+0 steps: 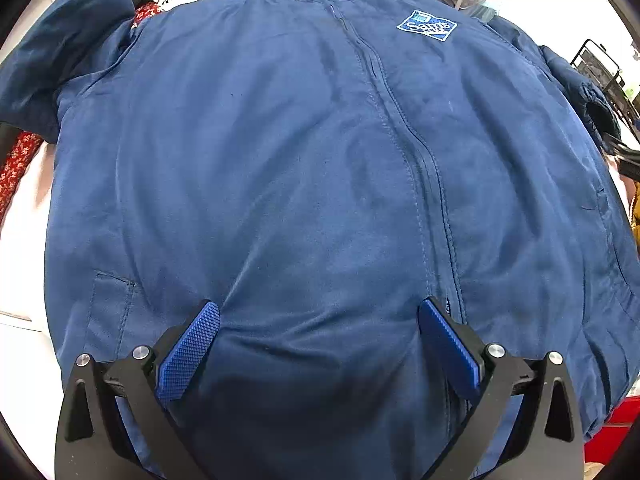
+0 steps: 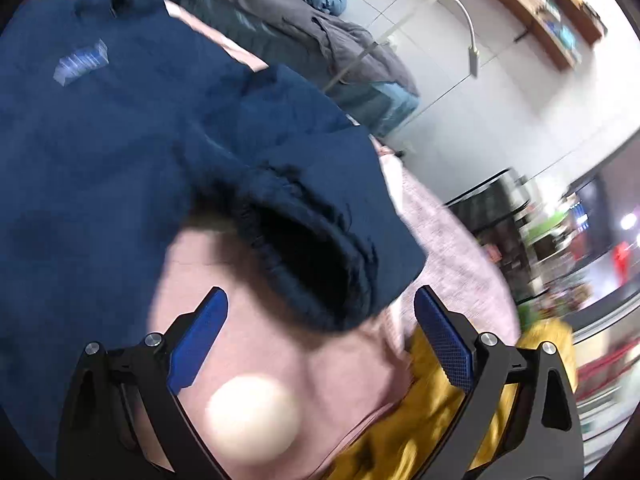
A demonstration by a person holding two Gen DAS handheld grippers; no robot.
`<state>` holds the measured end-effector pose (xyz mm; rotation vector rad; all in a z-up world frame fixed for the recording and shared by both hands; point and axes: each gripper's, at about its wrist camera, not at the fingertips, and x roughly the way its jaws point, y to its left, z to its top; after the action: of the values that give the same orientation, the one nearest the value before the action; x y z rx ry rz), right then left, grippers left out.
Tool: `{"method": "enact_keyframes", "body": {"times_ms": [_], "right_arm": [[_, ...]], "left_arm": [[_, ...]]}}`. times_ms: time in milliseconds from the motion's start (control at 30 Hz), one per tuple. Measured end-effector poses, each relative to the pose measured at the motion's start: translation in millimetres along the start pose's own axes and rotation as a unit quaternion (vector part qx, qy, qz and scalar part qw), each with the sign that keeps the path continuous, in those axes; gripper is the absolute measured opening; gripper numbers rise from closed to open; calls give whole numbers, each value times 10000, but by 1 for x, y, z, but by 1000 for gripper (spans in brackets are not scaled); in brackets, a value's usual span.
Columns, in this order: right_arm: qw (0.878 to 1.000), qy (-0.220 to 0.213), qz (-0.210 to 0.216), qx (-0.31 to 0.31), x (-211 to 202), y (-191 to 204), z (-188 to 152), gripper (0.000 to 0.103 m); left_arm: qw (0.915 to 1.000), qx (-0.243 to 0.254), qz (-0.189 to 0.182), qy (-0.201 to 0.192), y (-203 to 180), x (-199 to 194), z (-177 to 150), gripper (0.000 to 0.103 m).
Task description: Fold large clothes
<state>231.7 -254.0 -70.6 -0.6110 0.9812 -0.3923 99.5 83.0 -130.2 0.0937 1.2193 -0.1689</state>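
Observation:
A large navy zip-up jacket (image 1: pixel 304 160) lies spread front-up, collar at the far side, with a light blue chest patch (image 1: pixel 426 26). My left gripper (image 1: pixel 318 312) hovers open over the jacket's lower hem, left of the zipper, holding nothing. In the right wrist view the jacket (image 2: pixel 100 140) fills the left, and its right sleeve cuff (image 2: pixel 316 256) gapes dark just ahead of my right gripper (image 2: pixel 320 304). That gripper is open with only pink cloth between its fingers. The view is motion-blurred.
A pink cover (image 2: pixel 448 248) lies under the jacket. Grey and teal garments (image 2: pixel 320 36) are piled beyond the collar; red floral cloth (image 1: pixel 16 164) at the left. A yellow garment (image 2: pixel 440 420) and a pale round blob (image 2: pixel 252 416) sit near the right gripper. A black wire rack (image 1: pixel 604 72) stands far right.

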Motion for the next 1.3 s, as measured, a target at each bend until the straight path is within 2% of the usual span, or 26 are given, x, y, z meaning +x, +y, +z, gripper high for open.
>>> {"method": "enact_keyframes", "body": {"times_ms": [33, 133, 200, 233, 300, 367, 433, 467, 533, 633, 700, 767, 833, 933, 1067, 1200, 1300], "right_arm": [[9999, 38, -90, -51, 9, 1, 4, 91], [9989, 312, -216, -271, 39, 6, 14, 71], [9989, 414, -57, -189, 51, 1, 16, 40], [9989, 460, 105, -35, 54, -5, 17, 34], [9974, 479, 391, 378, 51, -21, 20, 16], [9917, 461, 740, 950, 47, -41, 23, 13], [9726, 346, 1432, 1796, 32, -73, 31, 10], [9584, 240, 1841, 2169, 23, -85, 37, 10], [9354, 15, 2435, 2563, 3, -98, 54, 10], [9022, -440, 3381, 2643, -43, -92, 93, 9], [8702, -592, 4143, 2601, -70, -76, 118, 9], [8264, -646, 4985, 2537, -96, -47, 148, 9], [8051, -688, 5394, 2370, -117, -17, 169, 9], [8014, -783, 5573, 2028, -141, 32, 197, 9], [7887, -530, 5843, 1840, -149, 87, 210, 9], [8016, -392, 5736, 1641, -154, 138, 214, 9], [7990, -218, 5741, 1775, -143, 157, 208, 9]], "left_arm": [[10000, 5, -6, 3, 1, 0, 1, 98], [10000, 2, -33, 17, 1, 0, 3, 98], [10000, -7, -49, 26, 2, 0, 2, 98], [10000, -5, -52, 24, 3, 0, 3, 98], [10000, -6, -57, -1, 3, 0, 3, 98], [10000, -7, -46, -19, 2, 1, 3, 98], [10000, -16, -40, -21, 2, 0, 2, 98], [10000, -22, -45, -17, 1, 0, 2, 98], [10000, -54, -73, 0, 2, -2, 2, 98], [9996, -160, -227, 27, 7, -9, 3, 97], [9979, -404, -506, 5, 16, -18, 5, 97], [9961, -608, -630, -42, 26, -26, 6, 97], [9954, -739, -597, -91, 36, -34, 5, 97], [9944, -938, -468, -160, 56, -44, -1, 97], [9932, -1103, -357, -147, 74, -46, -7, 97], [9928, -1136, -351, -144, 81, -48, -5, 97], [9936, -1063, -317, -197, 77, -51, -5, 97]]}}
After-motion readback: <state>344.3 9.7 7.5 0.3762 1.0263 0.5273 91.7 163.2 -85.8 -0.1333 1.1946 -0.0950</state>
